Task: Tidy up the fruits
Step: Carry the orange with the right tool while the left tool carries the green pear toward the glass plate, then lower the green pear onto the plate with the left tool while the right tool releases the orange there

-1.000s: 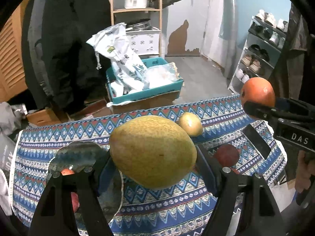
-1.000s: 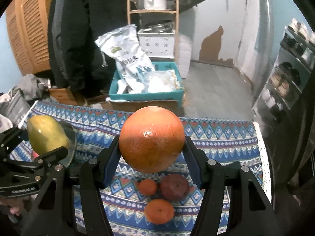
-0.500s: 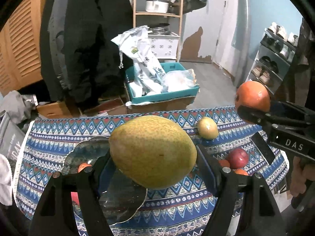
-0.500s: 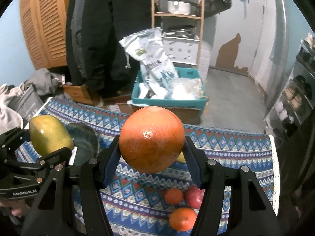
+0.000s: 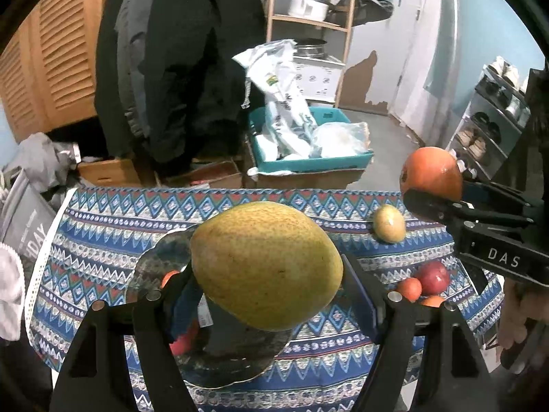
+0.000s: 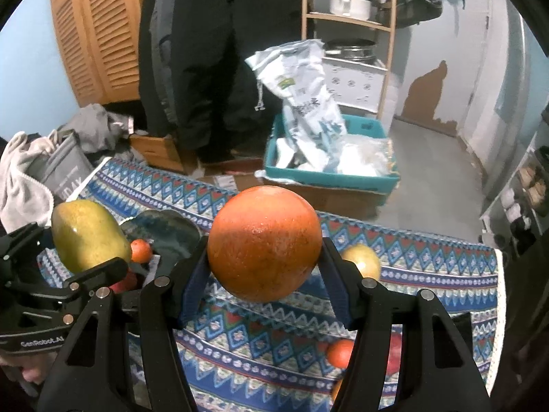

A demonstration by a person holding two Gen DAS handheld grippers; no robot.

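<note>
Yellow-green mango [image 5: 266, 264], clamped between the pads of left gripper [image 5: 266, 295], carried clear above patterned cloth [image 5: 103, 213] and over glass plate [image 5: 151, 267]; presumably bound for that plate, where small orange fruit [image 6: 140, 250] and something red already lie. Large orange [image 6: 264, 243], clenched in right gripper [image 6: 264, 274] at its widest part, likewise lifted off the cloth; grip across the middle judged to stop rolling. Loose on the cloth: small yellow fruit [image 5: 389, 223] near the far edge; red fruit [image 5: 434, 273] touching a small orange one [image 5: 410, 288] at the right. Plate contents largely masked by mango and gripper fingers; count and kind not determinable. Plate rim hard to trace against the pattern. Third orange fruit at right cut off by the gripper. Destination of the large orange not evident.
</note>
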